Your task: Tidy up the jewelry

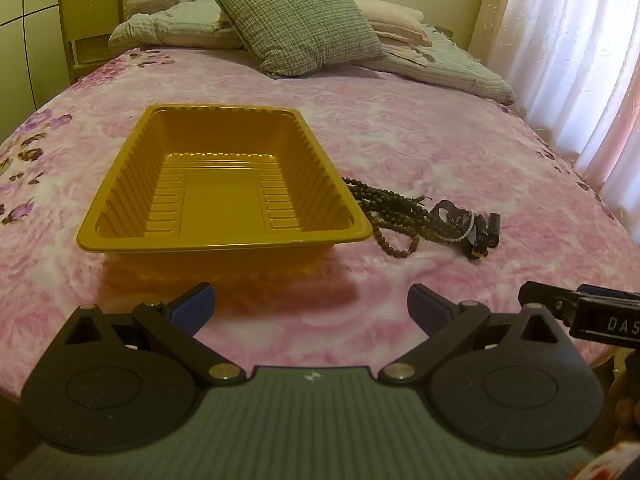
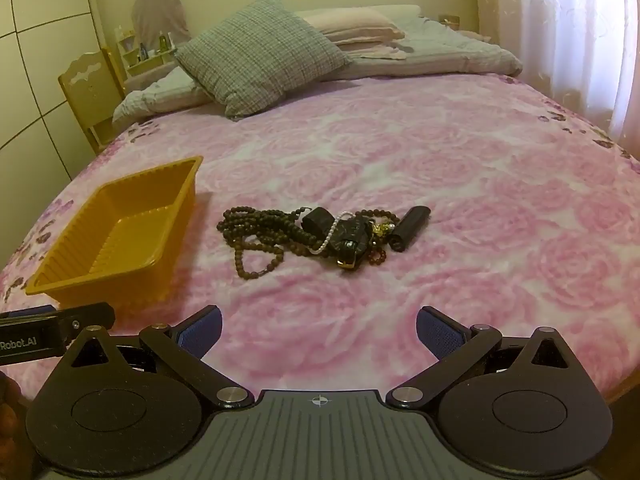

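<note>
An empty yellow plastic tray [image 1: 120,168] [image 2: 80,236] sits on the pink floral bedspread. To its right lies a tangled pile of jewelry [image 1: 404,216] [image 2: 304,232]: dark bead strands, a brown bead loop [image 2: 256,264], a thin white pearl string [image 2: 332,236] and small black pieces, one a black cylinder [image 2: 412,226]. My left gripper [image 1: 310,304] is open, hovering near the bed's front edge just before the tray, nothing between its blue pads. My right gripper [image 2: 318,330] is open too, short of the pile, empty. Each gripper's side shows at the edge of the other's view.
A grey checked cushion [image 2: 260,56], folded pillows and bedding [image 2: 400,44] lie at the head of the bed. A yellow wooden chair [image 1: 92,16] stands at the far left, a curtained window [image 2: 580,40] on the right. Bedspread [image 2: 440,160] stretches beyond the pile.
</note>
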Demonstrator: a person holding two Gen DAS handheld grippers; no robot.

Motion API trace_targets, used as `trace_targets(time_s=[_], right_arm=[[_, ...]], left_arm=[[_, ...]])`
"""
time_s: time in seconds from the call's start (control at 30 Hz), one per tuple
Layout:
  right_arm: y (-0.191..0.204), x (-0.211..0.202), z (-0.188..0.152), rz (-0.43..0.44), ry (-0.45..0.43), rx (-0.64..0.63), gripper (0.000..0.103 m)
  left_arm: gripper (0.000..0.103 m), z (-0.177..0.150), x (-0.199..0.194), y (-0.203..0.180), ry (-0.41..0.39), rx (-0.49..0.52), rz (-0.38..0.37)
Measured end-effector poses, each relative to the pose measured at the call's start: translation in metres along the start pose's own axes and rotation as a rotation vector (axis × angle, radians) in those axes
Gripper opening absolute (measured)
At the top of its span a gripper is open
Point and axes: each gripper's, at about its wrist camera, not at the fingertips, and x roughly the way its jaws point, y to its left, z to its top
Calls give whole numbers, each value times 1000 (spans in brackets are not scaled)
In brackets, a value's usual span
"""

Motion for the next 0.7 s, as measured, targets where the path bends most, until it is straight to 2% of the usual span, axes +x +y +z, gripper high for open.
trace_targets(time_s=[0.7], right_arm=[[0, 0, 2, -6, 0, 3, 103]], left_arm=[[101, 1, 1, 1, 3, -5, -6]])
